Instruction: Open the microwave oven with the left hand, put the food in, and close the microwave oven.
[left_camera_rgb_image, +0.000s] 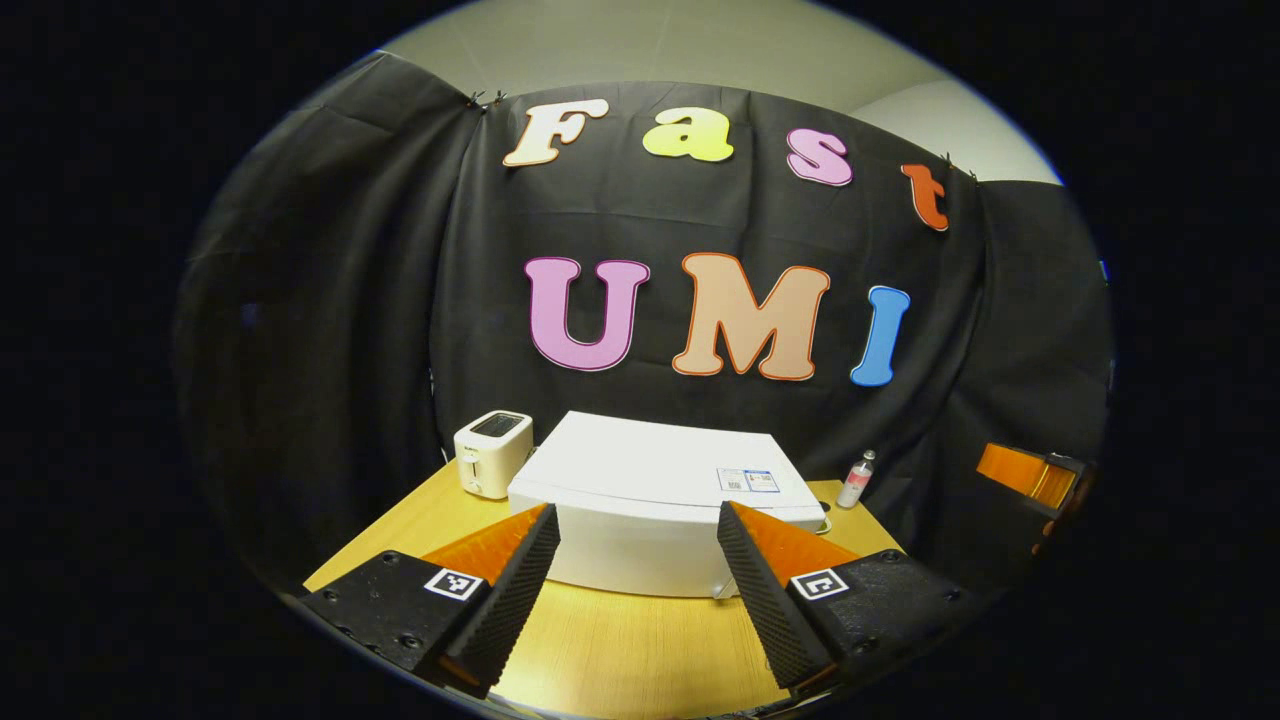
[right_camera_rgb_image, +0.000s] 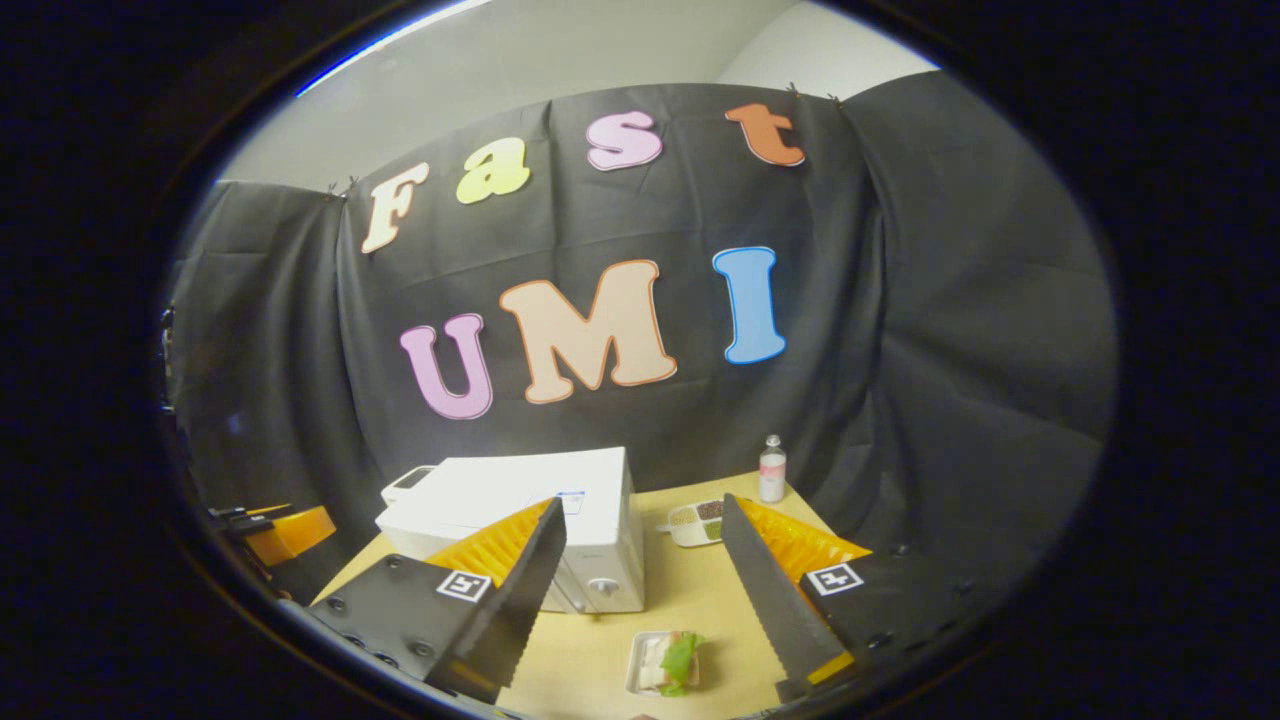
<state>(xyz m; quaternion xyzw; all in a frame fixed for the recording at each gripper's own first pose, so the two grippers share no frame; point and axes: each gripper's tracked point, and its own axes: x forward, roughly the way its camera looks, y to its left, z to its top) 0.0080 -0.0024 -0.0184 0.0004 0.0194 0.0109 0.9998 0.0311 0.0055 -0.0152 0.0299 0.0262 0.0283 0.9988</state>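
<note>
The white microwave (left_camera_rgb_image: 640, 500) stands shut on the wooden table (left_camera_rgb_image: 620, 650), straight ahead of my left gripper (left_camera_rgb_image: 637, 512), which is open, holds nothing and hovers short of the oven's front. From the right gripper view the microwave (right_camera_rgb_image: 590, 520) shows its front right corner with a knob low down. The food, a sandwich with a green leaf in a small white tray (right_camera_rgb_image: 668, 662), lies on the table (right_camera_rgb_image: 700, 600) in front of the oven. My right gripper (right_camera_rgb_image: 642, 505) hangs open above that tray, holding nothing.
A white toaster (left_camera_rgb_image: 492, 452) stands left of the microwave. At the back right are a small clear bottle (right_camera_rgb_image: 771, 468) and a divided dish of condiments (right_camera_rgb_image: 697, 522). The other gripper shows at the far right (left_camera_rgb_image: 1030, 475) and far left (right_camera_rgb_image: 285, 532).
</note>
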